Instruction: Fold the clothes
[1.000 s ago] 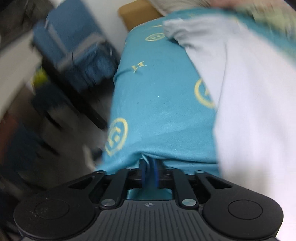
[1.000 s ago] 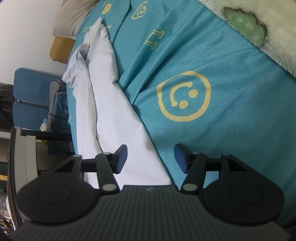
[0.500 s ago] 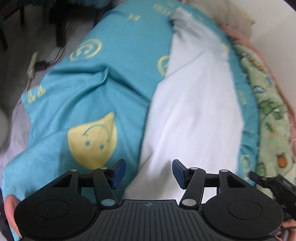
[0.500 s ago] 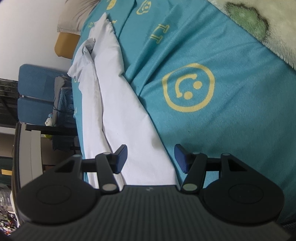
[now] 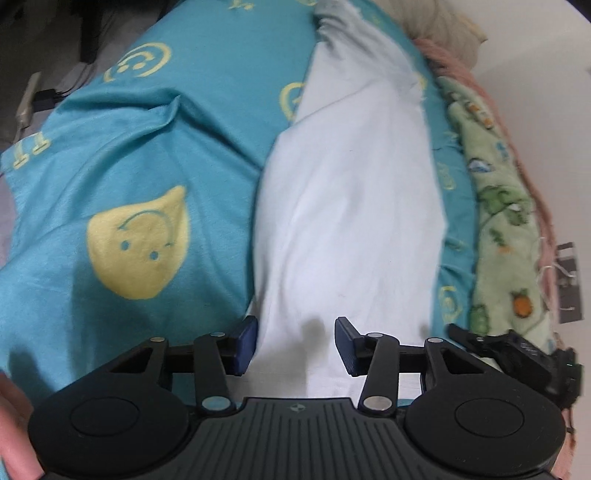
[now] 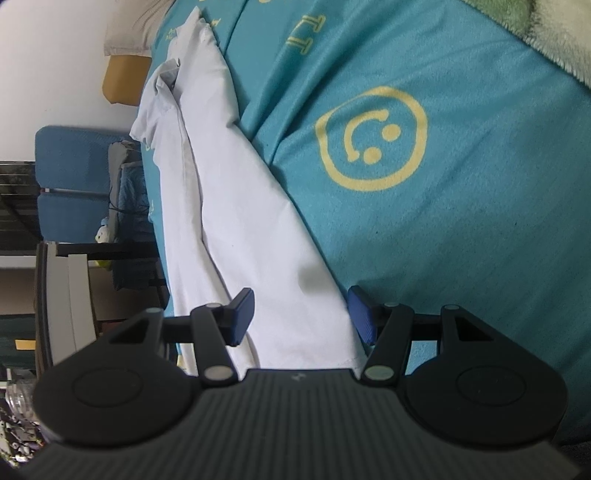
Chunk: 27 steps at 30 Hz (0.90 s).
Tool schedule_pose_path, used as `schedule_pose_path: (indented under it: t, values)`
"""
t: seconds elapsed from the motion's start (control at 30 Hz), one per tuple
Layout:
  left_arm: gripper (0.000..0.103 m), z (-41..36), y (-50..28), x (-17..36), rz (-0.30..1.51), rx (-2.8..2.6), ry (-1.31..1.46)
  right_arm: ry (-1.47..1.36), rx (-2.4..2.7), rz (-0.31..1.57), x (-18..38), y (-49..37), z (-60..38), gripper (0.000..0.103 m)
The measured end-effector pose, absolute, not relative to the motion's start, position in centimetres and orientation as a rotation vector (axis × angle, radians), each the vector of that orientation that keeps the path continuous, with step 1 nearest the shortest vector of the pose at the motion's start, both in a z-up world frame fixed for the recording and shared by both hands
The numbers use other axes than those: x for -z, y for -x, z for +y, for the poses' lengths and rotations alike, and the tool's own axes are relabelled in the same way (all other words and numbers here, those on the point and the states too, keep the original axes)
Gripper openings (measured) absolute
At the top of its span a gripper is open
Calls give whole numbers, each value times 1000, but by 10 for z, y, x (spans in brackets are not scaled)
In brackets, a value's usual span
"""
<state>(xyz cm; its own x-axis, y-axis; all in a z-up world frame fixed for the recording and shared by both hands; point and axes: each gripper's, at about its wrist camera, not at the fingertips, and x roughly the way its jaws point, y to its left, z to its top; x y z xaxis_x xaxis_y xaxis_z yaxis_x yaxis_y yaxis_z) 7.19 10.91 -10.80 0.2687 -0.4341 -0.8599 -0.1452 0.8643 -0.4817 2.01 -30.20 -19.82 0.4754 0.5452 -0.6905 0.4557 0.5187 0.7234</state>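
A white garment (image 5: 351,206) lies stretched lengthwise on a bed covered by a teal sheet (image 5: 155,155) printed with yellow smiley faces, and everything here is placed by that garment. In the left wrist view the left gripper (image 5: 294,345) hovers over the garment's near end with its blue-padded fingers (image 5: 245,343) spread wide and nothing between them; one finger sits at the garment's edge where it meets the sheet, the other over the white cloth. Beside the garment on the sheet is a solid yellow drop-shaped face (image 5: 138,245), and farther along, an outlined smiley (image 5: 140,61). On the garment's other side runs a strip of teal, then a green fleecy blanket (image 5: 495,206) with small animal prints. A pillow (image 5: 439,26) lies past the garment's far end. The right gripper (image 5: 517,354) shows at the edge, just beside the garment's near corner. In the right wrist view the right gripper (image 6: 301,314) is likewise spread and holds nothing, its fingers (image 6: 242,314) straddling the garment's (image 6: 236,206) near end, which reaches toward a bunched collar or sleeve at the far end. A large outlined smiley (image 6: 371,138) sits on the sheet (image 6: 461,221) beside the garment, and a blue chair (image 6: 74,184) stands off the bed beyond it.
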Motion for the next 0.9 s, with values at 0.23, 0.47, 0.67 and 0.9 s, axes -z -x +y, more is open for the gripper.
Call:
schedule_pose_path:
  t: [0.23, 0.47, 0.67, 0.9]
  values:
    - [57, 107, -72, 112, 1311, 227, 497, -995, -102, 1178, 194, -24, -290, 57]
    - [40, 111, -63, 105, 1256, 297, 538, -967, -137, 1200, 187, -21, -283, 56]
    - [44, 109, -64, 113, 1319, 258, 486, -802, -78, 1220, 178, -16, -269, 49]
    - [16, 111, -59, 111, 1325, 236, 483, -628, -110, 1292, 174, -8, -241, 50]
